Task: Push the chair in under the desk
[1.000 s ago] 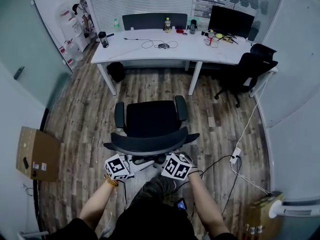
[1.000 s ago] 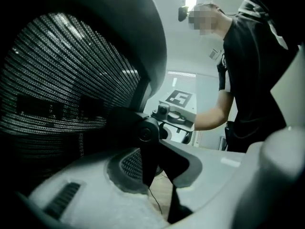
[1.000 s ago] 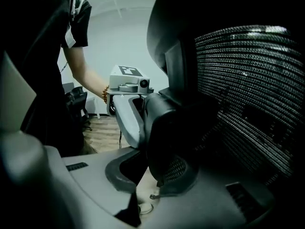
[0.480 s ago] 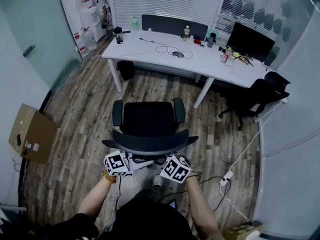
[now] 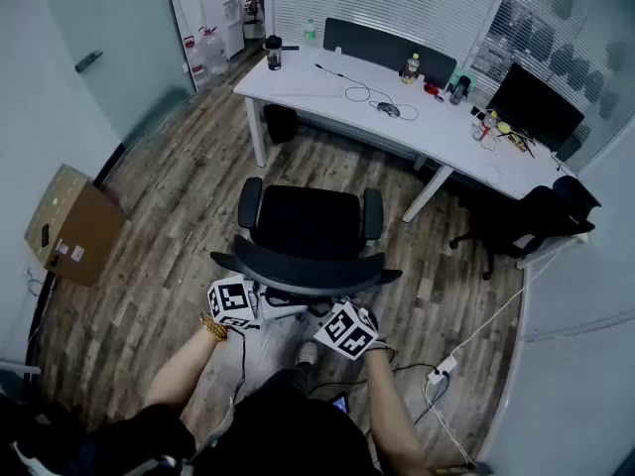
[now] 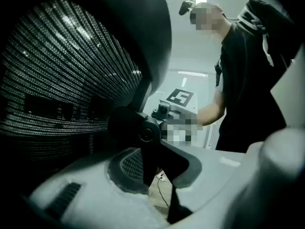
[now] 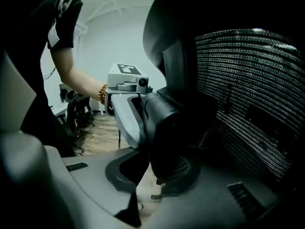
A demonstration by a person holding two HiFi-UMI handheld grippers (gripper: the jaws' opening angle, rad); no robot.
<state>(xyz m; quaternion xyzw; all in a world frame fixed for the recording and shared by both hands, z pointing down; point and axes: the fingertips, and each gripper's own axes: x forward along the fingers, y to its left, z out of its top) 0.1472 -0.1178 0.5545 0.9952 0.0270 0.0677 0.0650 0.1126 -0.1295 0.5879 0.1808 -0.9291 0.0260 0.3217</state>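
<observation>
Office chair (image 5: 308,228) on wood floor (image 5: 179,226), seat toward white table (image 5: 327,82), well apart. Left claw (image 6: 159,168), jaws just closing, clamps back strut (image 6: 145,135); right claw (image 7: 152,175) clamps same strut, opposite side.

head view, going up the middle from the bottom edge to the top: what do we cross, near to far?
person's legs → chair backrest → chair seat → wood floor → white desk → dark divider panel → blinds
</observation>
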